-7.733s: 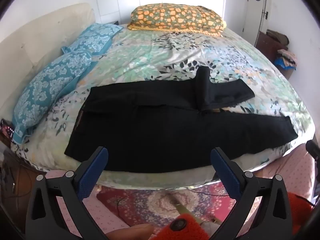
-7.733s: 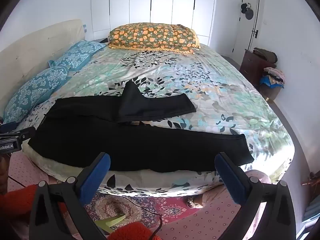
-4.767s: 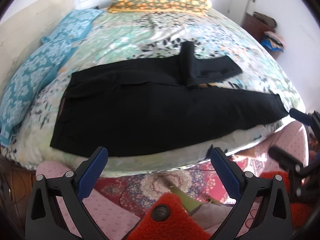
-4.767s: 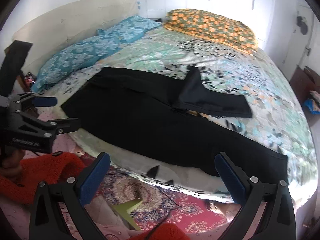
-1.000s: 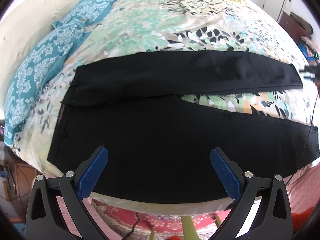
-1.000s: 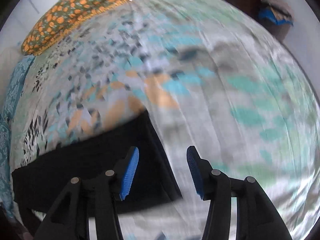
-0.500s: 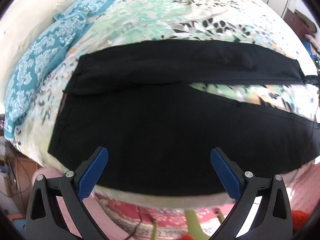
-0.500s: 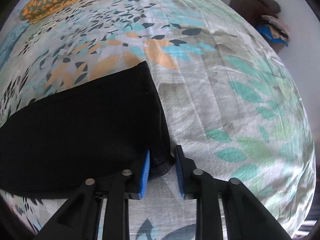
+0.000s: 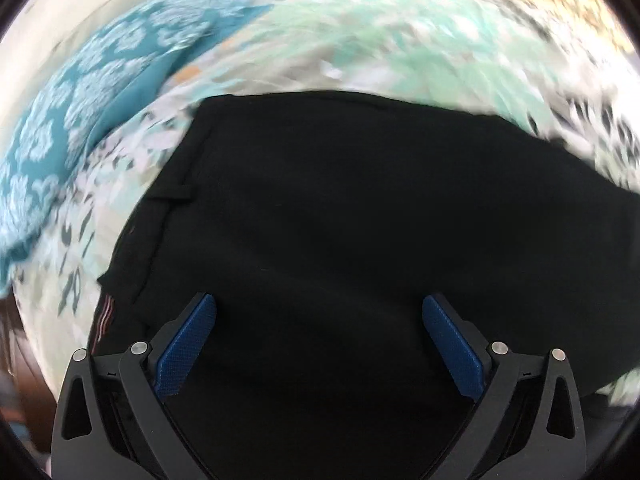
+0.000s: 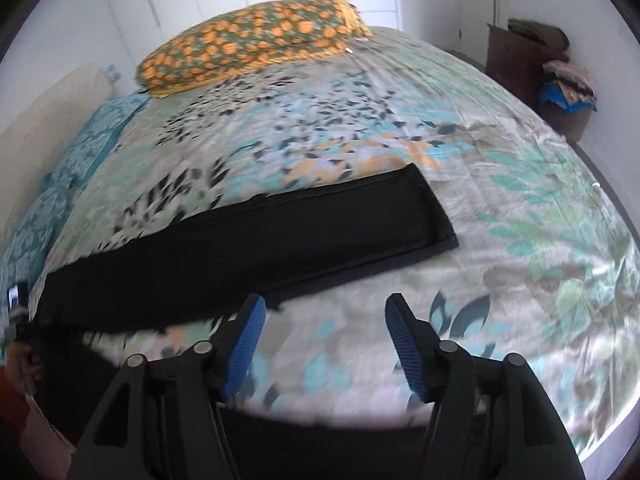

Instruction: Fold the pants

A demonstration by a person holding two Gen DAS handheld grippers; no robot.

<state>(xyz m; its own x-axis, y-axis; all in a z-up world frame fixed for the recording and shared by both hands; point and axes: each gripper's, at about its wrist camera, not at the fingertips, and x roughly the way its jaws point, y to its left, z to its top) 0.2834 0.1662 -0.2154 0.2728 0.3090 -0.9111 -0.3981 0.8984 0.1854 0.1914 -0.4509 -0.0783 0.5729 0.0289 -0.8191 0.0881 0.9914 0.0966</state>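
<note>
Black pants [image 9: 340, 220] lie flat on the floral bedspread [image 9: 360, 40]. In the left wrist view the waistband end fills the frame, and my left gripper [image 9: 319, 312] hovers close over it, open, with nothing pinched. In the right wrist view the far leg [image 10: 288, 236] stretches straight across the bed, its hem at the right. My right gripper [image 10: 324, 316] hangs over bare bedspread [image 10: 520, 240] just in front of that leg. Its jaws are opening and nothing is between them. The near leg is a dark strip at the bottom edge.
An orange-patterned pillow [image 10: 248, 44] lies at the far end of the bed, and blue floral pillows [image 9: 80, 128] line the left side by a cream headboard [image 10: 44, 120]. A dark dresser [image 10: 516, 56] with piled clothes stands at the right wall.
My right gripper let go of the far leg's hem, opened and pulled back and up. My left gripper dropped in close over the waistband area; both views are blurred by motion.
</note>
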